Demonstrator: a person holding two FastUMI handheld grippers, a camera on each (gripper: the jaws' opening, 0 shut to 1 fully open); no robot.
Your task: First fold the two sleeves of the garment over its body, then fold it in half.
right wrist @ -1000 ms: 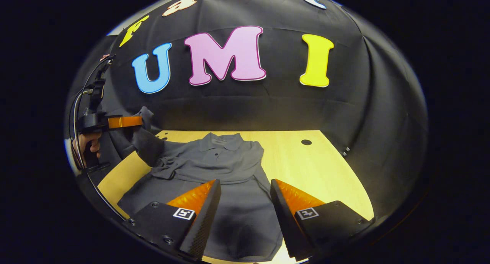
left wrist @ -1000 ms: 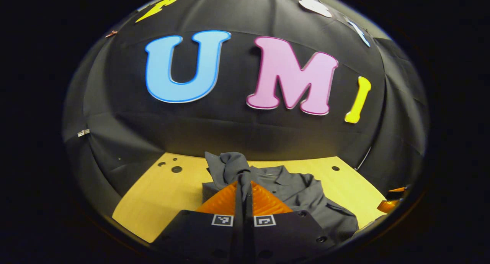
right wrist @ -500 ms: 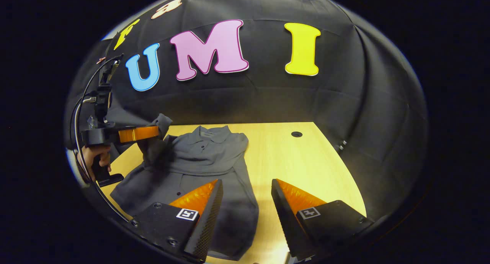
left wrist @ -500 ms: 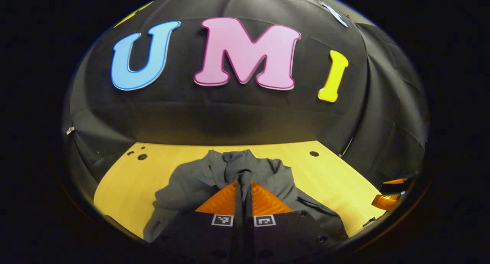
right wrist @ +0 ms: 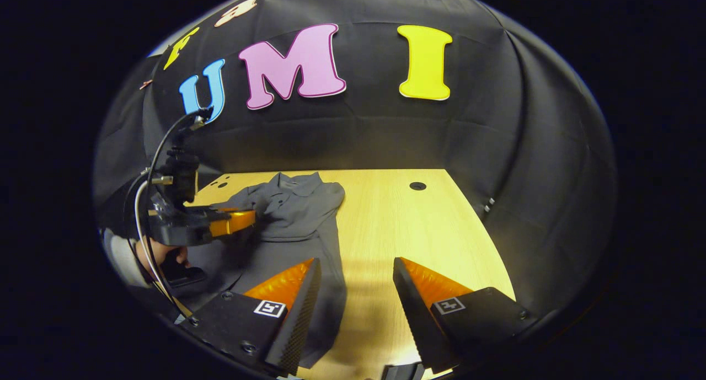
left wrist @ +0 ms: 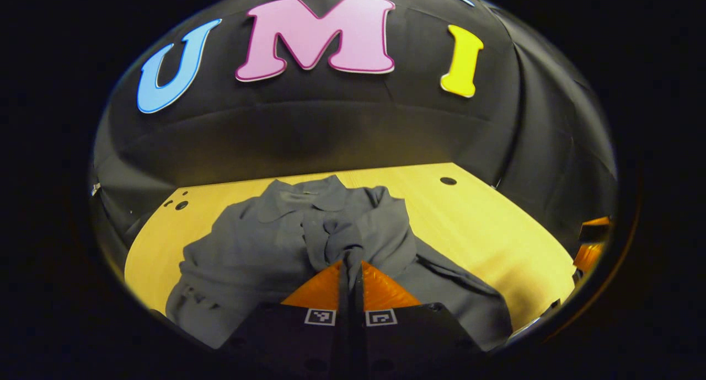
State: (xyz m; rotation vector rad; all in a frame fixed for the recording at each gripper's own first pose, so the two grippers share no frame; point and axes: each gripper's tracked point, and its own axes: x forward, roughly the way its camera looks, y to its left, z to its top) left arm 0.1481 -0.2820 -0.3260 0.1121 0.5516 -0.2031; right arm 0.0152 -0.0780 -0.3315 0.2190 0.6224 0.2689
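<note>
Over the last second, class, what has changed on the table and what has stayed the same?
The left gripper, shut on the grey shirt's sleeve, has carried it down from the air and across onto the shirt's body. The right gripper stayed open above the wooden table, holding nothing; the shirt's collar end stayed put.

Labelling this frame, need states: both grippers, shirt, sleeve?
left gripper: shut on the sleeve, low over the shirt body.
right gripper: open, holding nothing.
sleeve: pinched, drawn across the chest.
shirt: spread on the table, not folded in half.
</note>
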